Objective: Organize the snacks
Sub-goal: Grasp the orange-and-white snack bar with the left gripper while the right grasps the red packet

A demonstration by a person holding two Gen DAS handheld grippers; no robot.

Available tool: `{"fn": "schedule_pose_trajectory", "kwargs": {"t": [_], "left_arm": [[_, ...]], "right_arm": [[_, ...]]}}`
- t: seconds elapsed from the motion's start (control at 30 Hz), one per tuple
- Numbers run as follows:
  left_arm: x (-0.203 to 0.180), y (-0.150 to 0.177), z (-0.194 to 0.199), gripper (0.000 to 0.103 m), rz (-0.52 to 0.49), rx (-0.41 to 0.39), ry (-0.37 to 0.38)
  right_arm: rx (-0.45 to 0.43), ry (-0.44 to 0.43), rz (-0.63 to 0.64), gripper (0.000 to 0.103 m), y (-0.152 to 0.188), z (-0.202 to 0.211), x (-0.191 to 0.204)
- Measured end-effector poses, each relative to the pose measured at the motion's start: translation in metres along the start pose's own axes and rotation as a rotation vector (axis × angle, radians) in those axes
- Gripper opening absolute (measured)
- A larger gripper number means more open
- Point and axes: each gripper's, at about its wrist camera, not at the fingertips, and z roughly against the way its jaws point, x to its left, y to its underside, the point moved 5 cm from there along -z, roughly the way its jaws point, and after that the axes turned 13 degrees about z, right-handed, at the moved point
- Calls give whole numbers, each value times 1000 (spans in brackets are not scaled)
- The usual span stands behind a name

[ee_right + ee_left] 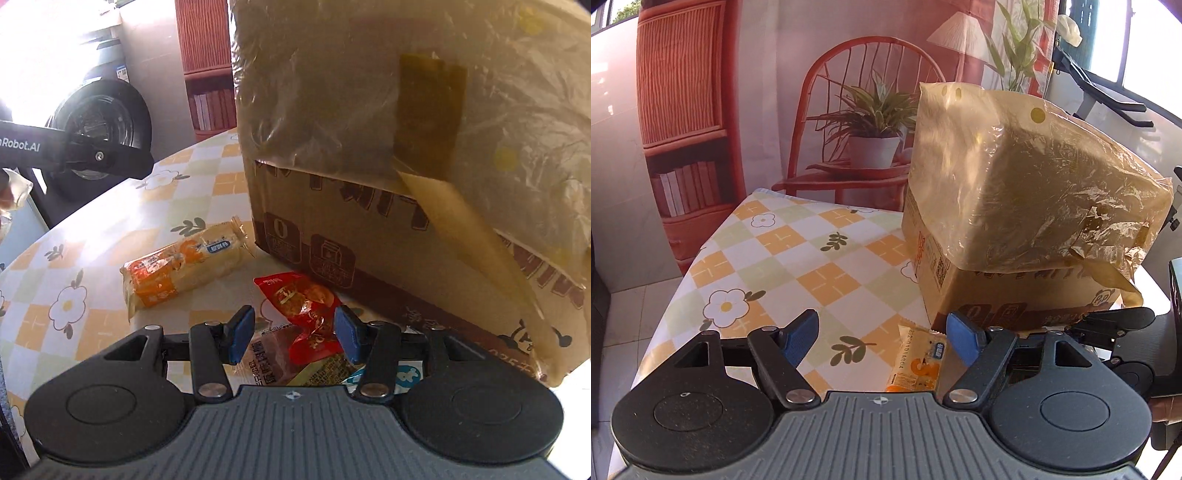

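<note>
The snacks lie on the desk (33, 325). The orange pack (918, 363) sits between the spread left tool (882, 334). The red pack (306, 310) sits between the spread right tool (293, 334). Go low, then squeeze each pack's middle gently.

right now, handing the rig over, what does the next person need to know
Left gripper: open, empty, the orange snack pack lying between and below its fingers, not gripped.
Right gripper: jaws apart, over the red packet; pads not clearly pressing on it.
Things: the orange pack lies on the tablecloth in front of the box, which has a plastic bag draped over it. The red packet sits on more packets at the box's foot.
Done: nothing visibly sorted.
Left: pick up every loose snack and put it away.
</note>
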Motion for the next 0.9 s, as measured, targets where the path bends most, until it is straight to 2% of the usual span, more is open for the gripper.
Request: {"fn": "schedule_pose_trajectory", "kwargs": {"t": [0.13, 0.27, 0.4, 0.6, 0.87, 0.9], "left_arm": [[5, 6, -5, 78, 10, 15, -1], [6, 13, -10, 77, 10, 28, 1], [5, 20, -16, 76, 1, 54, 9], [-6, 35, -31, 76, -39, 99, 31], [-22, 54, -65, 76, -102, 159, 3], [-22, 56, -68, 70, -102, 166, -5]], "right_arm": [[52, 15, 19, 51, 0, -21, -3], [52, 25, 13, 46, 0, -25, -5], [25, 33, -5, 21, 1, -17, -7], [-46, -2, -73, 21, 1, 8, -5], [-97, 11, -156, 21, 16, 40, -10], [-100, 14, -160, 21, 18, 43, -10]]}}
